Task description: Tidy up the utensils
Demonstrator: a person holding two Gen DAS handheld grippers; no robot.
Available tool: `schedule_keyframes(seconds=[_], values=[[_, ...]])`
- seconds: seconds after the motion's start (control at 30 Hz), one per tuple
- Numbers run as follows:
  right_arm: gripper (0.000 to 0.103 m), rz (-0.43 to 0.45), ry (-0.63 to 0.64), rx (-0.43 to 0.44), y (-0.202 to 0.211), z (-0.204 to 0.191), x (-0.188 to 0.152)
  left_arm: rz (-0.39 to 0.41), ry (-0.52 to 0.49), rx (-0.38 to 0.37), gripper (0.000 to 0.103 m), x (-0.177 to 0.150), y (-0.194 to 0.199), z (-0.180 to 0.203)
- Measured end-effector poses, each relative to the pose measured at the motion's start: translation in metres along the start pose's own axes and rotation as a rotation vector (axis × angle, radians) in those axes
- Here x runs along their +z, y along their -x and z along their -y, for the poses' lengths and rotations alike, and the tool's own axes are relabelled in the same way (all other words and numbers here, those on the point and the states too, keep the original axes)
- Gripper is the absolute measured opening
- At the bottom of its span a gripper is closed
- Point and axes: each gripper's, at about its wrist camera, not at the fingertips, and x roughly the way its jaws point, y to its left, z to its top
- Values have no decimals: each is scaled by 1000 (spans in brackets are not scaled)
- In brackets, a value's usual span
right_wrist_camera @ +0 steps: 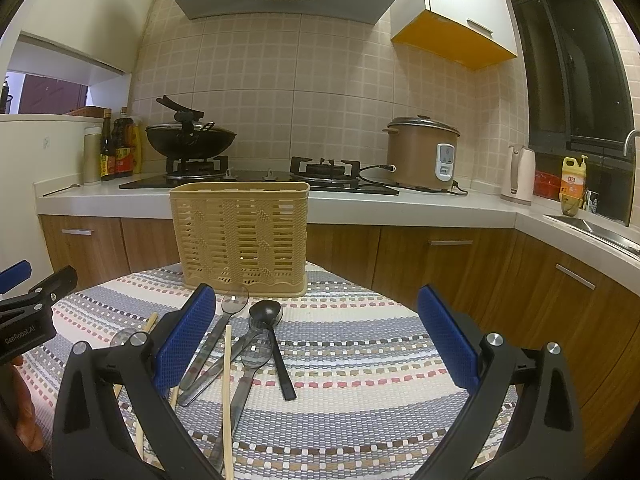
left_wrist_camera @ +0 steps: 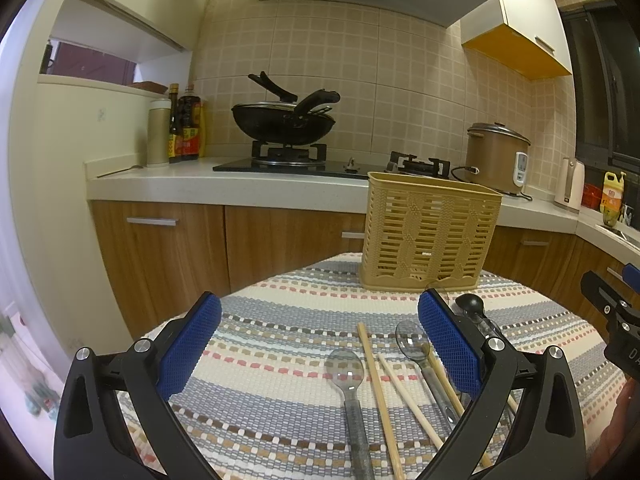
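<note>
While utensils (right_wrist_camera: 240, 352) lie scattered, basket (right_wrist_camera: 240, 236) stands behind.

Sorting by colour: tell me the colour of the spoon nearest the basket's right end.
Black spoon, clearest in the right wrist view.

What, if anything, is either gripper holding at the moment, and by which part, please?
Nothing is held. The left gripper and right gripper are both open above the striped cloth, and the utensils lie loose on it.
</note>
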Motion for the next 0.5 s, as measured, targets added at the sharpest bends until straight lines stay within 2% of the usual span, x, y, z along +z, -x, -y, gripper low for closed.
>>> schedule_keyframes(seconds=[0.5], values=[[96,-4,1,4,0,0,0,0,1,-2,96,0,0,-1]])
